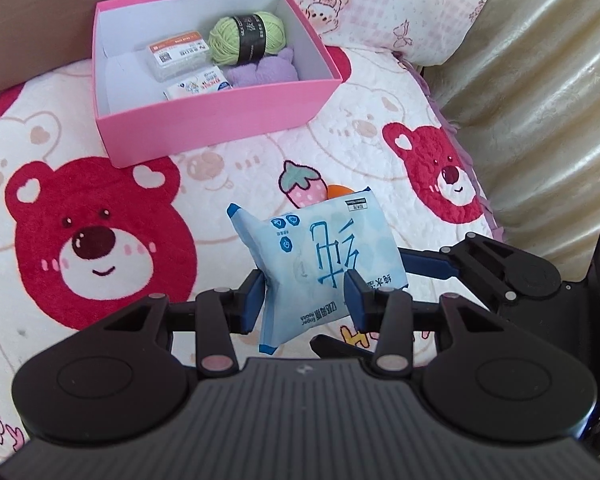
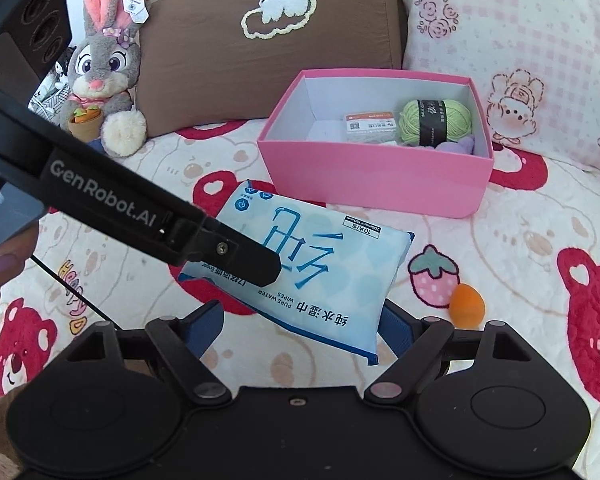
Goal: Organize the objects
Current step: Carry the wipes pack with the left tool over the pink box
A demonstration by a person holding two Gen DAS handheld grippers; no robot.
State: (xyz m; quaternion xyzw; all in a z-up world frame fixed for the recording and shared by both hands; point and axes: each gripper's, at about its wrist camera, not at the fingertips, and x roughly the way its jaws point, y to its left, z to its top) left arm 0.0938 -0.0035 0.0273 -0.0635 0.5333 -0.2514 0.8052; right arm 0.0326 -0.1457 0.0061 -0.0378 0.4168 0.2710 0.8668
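A bed quilt (image 1: 228,184) printed with red bears carries everything; a brown cushion (image 2: 228,40), a pink checked pillow (image 2: 520,40) and a plush rabbit (image 2: 100,68) stand behind. The orange egg-shaped sponge (image 2: 466,303) is half hidden behind the pack in the left view. The pink box (image 1: 220,120) holds green yarn (image 1: 247,37), a purple cloth (image 1: 268,70) and two small packets. The left gripper (image 1: 306,294) fingers pinch the wipes pack (image 1: 320,256), lifted off the quilt. The right gripper (image 2: 300,326) fingers stand spread on either side of it.

bear-print quilt (image 1: 100,208) — brown cushion (image 2: 204,48), daylight
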